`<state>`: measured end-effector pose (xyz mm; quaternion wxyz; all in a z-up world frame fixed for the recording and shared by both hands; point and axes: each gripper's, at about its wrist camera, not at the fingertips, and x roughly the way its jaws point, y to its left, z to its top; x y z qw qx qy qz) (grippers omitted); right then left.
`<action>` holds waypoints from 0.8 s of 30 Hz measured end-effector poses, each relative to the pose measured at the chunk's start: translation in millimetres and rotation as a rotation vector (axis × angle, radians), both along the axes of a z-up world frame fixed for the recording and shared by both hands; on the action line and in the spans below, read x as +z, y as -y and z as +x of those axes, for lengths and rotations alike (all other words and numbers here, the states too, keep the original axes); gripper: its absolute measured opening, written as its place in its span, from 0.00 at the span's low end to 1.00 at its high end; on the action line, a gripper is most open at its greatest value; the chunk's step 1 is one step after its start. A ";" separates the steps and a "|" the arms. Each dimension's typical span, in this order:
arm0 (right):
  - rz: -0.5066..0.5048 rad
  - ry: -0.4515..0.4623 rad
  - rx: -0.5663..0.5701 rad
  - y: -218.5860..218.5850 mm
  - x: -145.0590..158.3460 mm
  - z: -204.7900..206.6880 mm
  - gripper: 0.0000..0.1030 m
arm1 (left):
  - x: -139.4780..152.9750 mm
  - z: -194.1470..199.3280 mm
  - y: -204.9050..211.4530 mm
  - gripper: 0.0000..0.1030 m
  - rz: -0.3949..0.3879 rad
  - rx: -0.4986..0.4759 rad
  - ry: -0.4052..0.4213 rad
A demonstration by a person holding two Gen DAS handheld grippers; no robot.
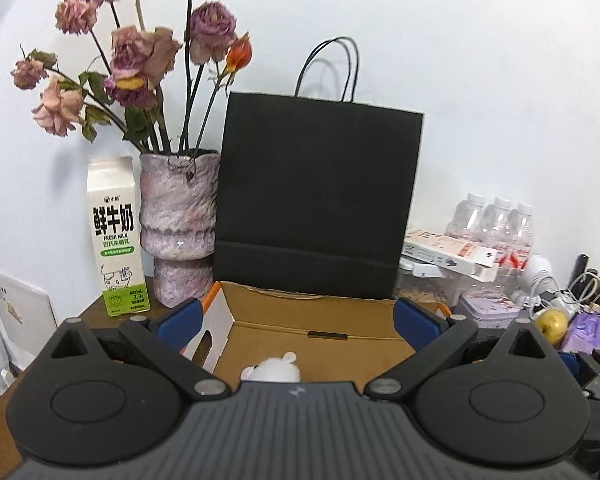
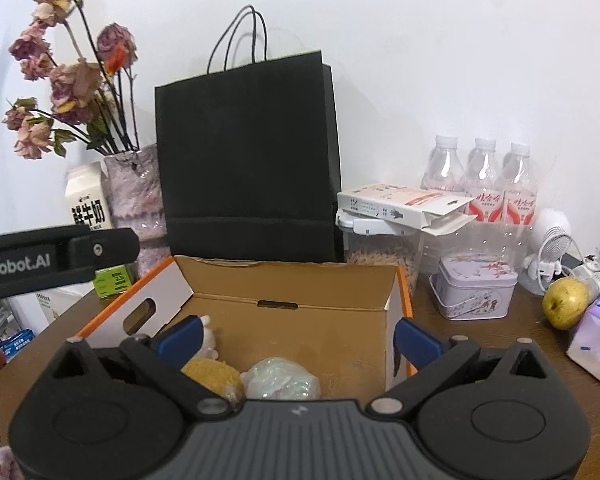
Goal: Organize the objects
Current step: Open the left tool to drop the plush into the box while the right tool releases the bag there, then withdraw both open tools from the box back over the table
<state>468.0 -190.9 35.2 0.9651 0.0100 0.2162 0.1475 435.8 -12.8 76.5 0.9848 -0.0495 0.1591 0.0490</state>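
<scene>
Both tongs gape wide with nothing between the blue pads: left gripper [image 1: 296,320] and right gripper [image 2: 298,336] each hover over the near edge of the open brown cardboard box with orange trim [image 2: 300,280], pointing into it toward the black paper carrier bag [image 2: 248,160] behind.

Box contents, right wrist view: small white plush toy [image 1: 274,368] toward the near left, yellow fuzzy lump [image 2: 216,376] beside it, pale crumpled plastic-wrapped bundle [image 2: 282,378] just right of that. All three sit at the near end of the box floor, directly under and slightly ahead of the right gripper, partly hidden by its body. No clear long axis on any of them; they're roundish.

Loose stuff remaining lies to the right of the box: yellow-green pear [image 2: 566,302], lilac printed tin with a handle [image 2: 474,292], purple tissue pack [image 2: 598,344]. Right gripper is clearly nearer those; my guess is the next pick goes that way, a swing right and forward. Left side has only the white milk carton [image 1: 116,236] and mottled pink vase of dried roses [image 1: 178,224].
</scene>
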 end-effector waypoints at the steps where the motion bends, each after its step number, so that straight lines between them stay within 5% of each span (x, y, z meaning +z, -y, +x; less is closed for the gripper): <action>1: -0.001 0.006 0.002 1.2 1.5 -4.2 1.00 | 1.0 -4.5 0.7 1.00 0.004 -0.005 0.006; 24: -0.045 0.130 0.049 18.5 10.5 -116.1 1.00 | 7.8 -107.9 -1.2 1.00 0.042 -0.052 0.045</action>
